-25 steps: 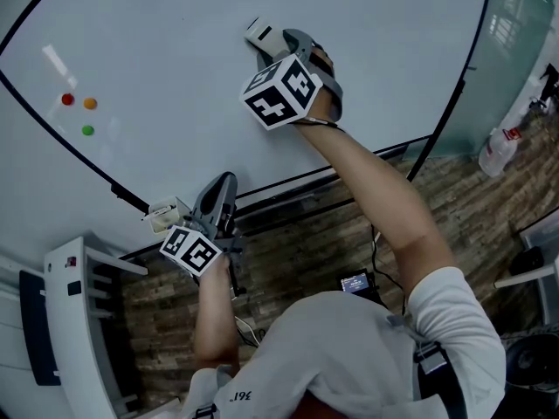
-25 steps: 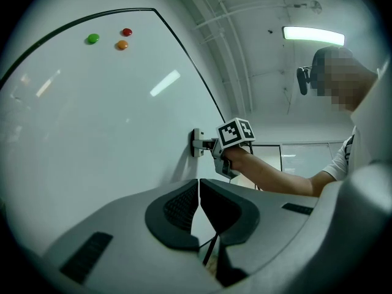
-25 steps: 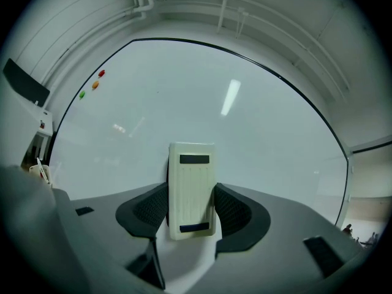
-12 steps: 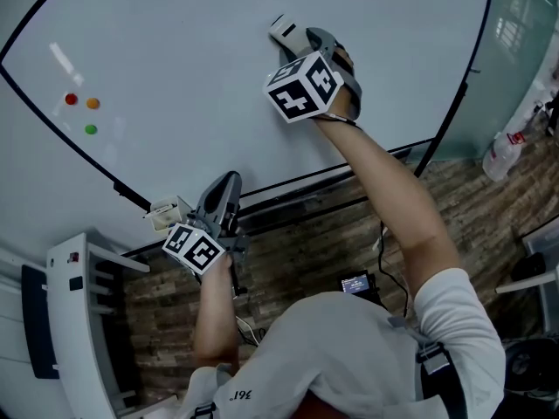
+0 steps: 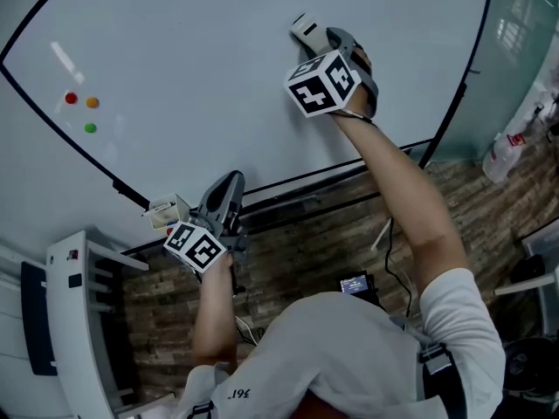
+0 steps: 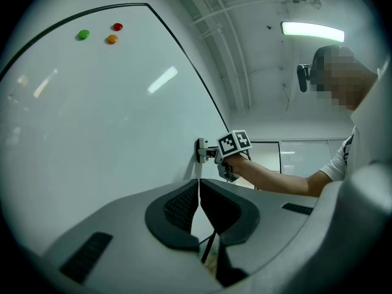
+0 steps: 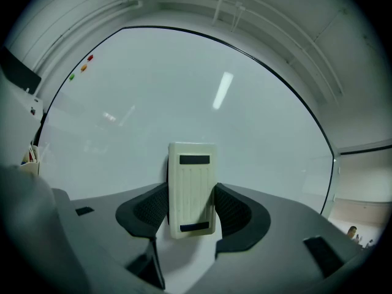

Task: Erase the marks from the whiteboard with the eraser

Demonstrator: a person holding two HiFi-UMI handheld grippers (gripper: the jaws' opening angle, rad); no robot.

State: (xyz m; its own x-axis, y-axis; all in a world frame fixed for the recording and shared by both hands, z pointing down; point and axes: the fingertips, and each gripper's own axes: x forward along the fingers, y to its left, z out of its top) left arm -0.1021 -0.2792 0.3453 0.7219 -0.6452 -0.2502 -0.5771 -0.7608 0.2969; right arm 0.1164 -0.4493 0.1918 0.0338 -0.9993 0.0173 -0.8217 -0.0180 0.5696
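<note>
The whiteboard (image 5: pixel 201 68) fills the upper head view and shows no marks near the eraser. My right gripper (image 5: pixel 316 35) is shut on the cream eraser (image 5: pixel 303 26) and presses it flat against the board right of centre. In the right gripper view the eraser (image 7: pixel 192 188) stands upright between the dark pads (image 7: pixel 153 212), against the whiteboard (image 7: pixel 184 97). My left gripper (image 5: pixel 224 190) hangs low by the board's bottom frame, shut with nothing in it; its jaws meet in the left gripper view (image 6: pixel 199 204). From there the eraser (image 6: pixel 201 150) shows far off on the whiteboard (image 6: pixel 92 115).
Red, orange and green magnets (image 5: pixel 80 110) sit on the board's left side. A small holder (image 5: pixel 166 211) hangs at the bottom frame beside my left gripper. A white cabinet (image 5: pixel 83 321) stands at lower left, a bottle (image 5: pixel 505 154) at right, wood floor (image 5: pixel 297 251) below.
My right gripper has slid the eraser to the right and slightly up across the board. The left gripper has stayed put.
</note>
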